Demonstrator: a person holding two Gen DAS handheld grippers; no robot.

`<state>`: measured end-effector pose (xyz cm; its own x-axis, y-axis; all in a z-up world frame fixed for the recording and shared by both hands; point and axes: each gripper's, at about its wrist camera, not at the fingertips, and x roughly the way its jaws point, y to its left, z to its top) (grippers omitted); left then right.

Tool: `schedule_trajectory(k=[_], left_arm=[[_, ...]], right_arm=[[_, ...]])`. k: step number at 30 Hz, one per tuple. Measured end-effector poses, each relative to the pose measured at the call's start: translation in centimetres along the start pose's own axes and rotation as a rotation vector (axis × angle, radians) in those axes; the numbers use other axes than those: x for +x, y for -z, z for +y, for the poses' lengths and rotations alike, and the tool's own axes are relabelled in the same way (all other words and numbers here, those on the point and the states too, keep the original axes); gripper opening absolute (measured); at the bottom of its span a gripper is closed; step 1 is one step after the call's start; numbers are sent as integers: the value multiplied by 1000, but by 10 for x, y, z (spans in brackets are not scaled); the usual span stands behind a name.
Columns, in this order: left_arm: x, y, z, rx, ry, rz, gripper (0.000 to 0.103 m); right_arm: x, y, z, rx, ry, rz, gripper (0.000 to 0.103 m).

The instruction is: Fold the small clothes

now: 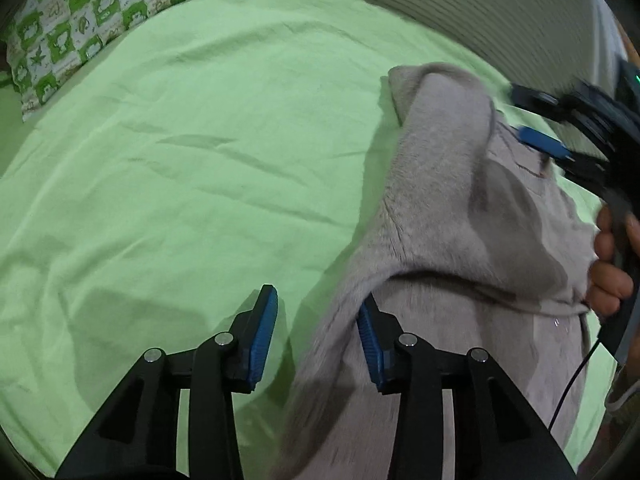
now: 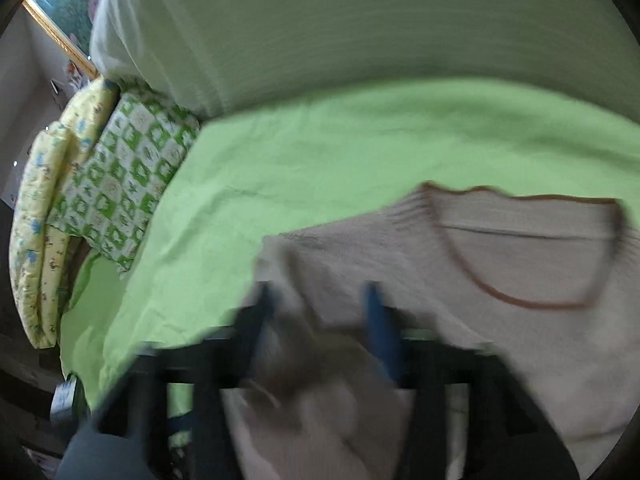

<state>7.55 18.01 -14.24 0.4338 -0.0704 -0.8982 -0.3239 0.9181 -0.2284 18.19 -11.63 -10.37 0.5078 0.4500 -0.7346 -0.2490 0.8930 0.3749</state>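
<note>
A small beige knit sweater (image 1: 460, 216) lies on the green bedsheet (image 1: 200, 160), partly folded over itself. In the right wrist view the sweater (image 2: 420, 264) shows its brown-trimmed neckline (image 2: 516, 300). My left gripper (image 1: 318, 312) is open, its right finger (image 1: 370, 344) against the sweater's folded edge, its left finger over bare sheet. My right gripper (image 2: 320, 312) is blurred by motion; its jaws stand apart with bunched sweater fabric between them. It also shows in the left wrist view (image 1: 560, 136), over the sweater's far side.
A green-and-white patterned pillow (image 1: 72, 24) lies at the far left of the bed; it also shows in the right wrist view (image 2: 128, 192) beside a yellow quilt (image 2: 44, 208). A pale striped headboard or wall (image 2: 360, 32) runs behind the green sheet (image 2: 320, 152).
</note>
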Motion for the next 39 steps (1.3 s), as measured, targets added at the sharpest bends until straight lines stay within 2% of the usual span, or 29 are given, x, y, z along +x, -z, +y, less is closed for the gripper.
schedule_trajectory(k=[4,8,11,14,18,21,24,25,27,28,31,35,38,39], left_arm=[[-24,3,-2,24,20,-20,42],[-37,-5,-22,42,69,-42,46],[-43,-10,-47,86,95,-52,48],[-37,-21,-73,142,94,-58,48],[-22,-35,-93,188,85,-69,48],[-1,-47,-97,201,60,-49,48],[15,-58,-98,202,36,-45,48],[22,-62,-98,203,20,-38,48],[33,-67,-97,199,-2,-29,48],[38,-70,-97,196,-17,-21,48],[44,-73,-96,196,-33,-19,48],[46,-76,-94,197,-49,-17,50],[47,-79,-93,189,-72,-24,50],[47,-80,-91,184,-80,-24,50]], right_arm=[[-77,31,-43,83,30,-115,63],[-140,91,-101,287,90,-177,63],[-160,128,-129,364,169,-181,63],[-170,146,-149,396,214,-173,63],[-174,143,-161,293,306,-172,63],[-166,136,-168,248,313,-153,63],[-151,128,-176,210,361,-114,63],[-146,127,-180,210,352,-102,61],[-137,123,-182,200,328,-67,35],[-137,119,-182,193,321,-53,11],[-168,101,-176,223,212,-87,11],[-232,70,-175,329,41,-126,10],[-230,57,-190,364,37,-57,10],[-221,54,-198,371,87,-31,10]])
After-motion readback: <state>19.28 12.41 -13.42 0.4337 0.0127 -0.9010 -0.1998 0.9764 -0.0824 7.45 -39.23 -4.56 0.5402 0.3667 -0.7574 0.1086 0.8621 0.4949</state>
